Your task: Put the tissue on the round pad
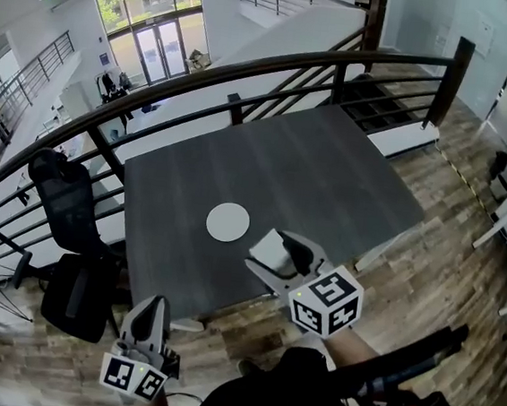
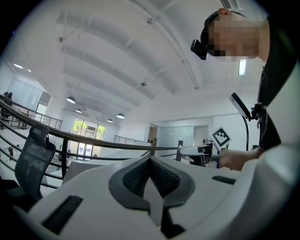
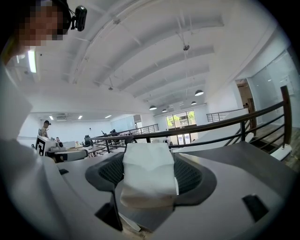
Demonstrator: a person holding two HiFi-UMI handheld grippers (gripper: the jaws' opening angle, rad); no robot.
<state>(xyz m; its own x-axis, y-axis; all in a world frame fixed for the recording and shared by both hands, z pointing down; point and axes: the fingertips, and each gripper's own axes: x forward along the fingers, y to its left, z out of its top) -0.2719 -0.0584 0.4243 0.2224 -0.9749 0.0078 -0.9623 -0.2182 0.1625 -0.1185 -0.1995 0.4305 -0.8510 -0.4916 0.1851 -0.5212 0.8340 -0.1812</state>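
Observation:
The round white pad (image 1: 228,222) lies on the dark grey table (image 1: 310,177), near its front edge. My right gripper (image 1: 267,248) hovers over that front edge, just right of the pad, shut on a folded white tissue (image 1: 272,253). In the right gripper view the tissue (image 3: 147,173) fills the gap between the jaws and sticks out past the fingertips. My left gripper (image 1: 156,305) is held low, off the table's front left corner. Its jaws (image 2: 151,161) are shut with nothing between them.
A dark metal railing (image 1: 249,71) curves round the table's far and left sides. A black office chair (image 1: 65,209) stands to the left of the table. A staircase (image 1: 382,94) drops away beyond the far right corner. Wooden floor (image 1: 427,261) lies to the right.

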